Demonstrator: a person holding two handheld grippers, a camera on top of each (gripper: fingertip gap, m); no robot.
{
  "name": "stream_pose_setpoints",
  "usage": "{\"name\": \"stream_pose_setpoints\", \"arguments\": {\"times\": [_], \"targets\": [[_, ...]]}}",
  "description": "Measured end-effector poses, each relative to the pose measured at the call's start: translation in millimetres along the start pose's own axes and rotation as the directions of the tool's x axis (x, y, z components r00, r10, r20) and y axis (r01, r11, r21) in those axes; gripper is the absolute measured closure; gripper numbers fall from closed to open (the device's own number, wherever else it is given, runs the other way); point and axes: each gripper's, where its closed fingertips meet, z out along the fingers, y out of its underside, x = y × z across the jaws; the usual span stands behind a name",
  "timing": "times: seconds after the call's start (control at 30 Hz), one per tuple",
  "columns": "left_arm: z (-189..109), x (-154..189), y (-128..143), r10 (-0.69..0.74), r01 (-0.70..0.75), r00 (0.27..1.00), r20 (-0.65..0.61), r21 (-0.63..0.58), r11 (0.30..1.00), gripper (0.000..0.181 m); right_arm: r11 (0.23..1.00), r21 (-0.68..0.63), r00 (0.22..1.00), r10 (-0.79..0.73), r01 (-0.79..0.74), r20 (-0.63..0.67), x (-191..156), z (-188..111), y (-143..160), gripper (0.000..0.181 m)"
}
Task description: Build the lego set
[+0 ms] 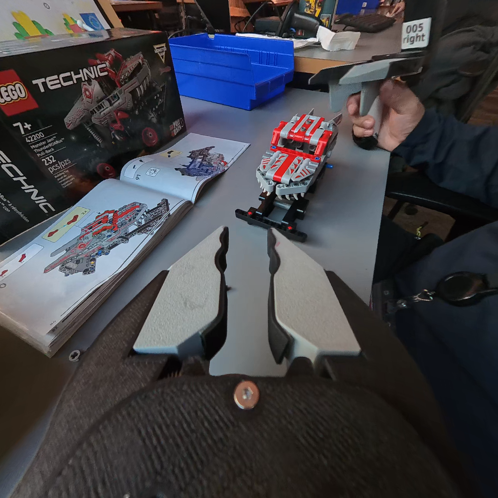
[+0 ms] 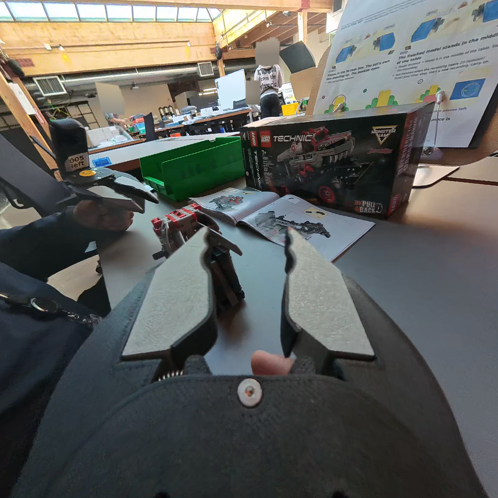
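A partly built red, grey and black Lego truck model stands on the grey table, with no wheels on it. My left gripper is open and empty, just short of the model's black front bar. My right gripper is open and empty. In the right wrist view the model sits right at its left fingertip, partly hidden behind that finger. Each gripper shows in the other's view, raised above the table in a hand: the right and the left.
An open instruction booklet lies left of the model. The black set box stands behind it. A bin that looks blue in one view and green in the other sits at the back. A person's sleeves are at the table edge. Left tips to right tips: about 25 cm.
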Motion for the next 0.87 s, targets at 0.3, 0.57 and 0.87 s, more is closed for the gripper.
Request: {"name": "stream_pose_setpoints", "arguments": {"times": [0.3, 0.57, 0.87], "targets": [[-5, -5, -6, -0.03, 0.03, 0.999, 0.017, 0.046, 0.998, 0.158, 0.997, -0.041, 0.998, -0.059, 0.059, -0.001, -6, 4, 6, 0.181], [-2, 0, -2, -0.005, 0.006, 1.0, -0.004, 0.018, 1.0, 0.157, 0.999, -0.017, 0.999, -0.03, 0.03, 0.036, -8, 2, 2, 0.161], [34, 37, 26, -0.015, -0.019, 0.989, -0.144, -0.235, 0.972, 0.15, 0.992, -0.058, 0.993, -0.11, 0.112, 0.035, -17, 6, 9, 0.159]]}}
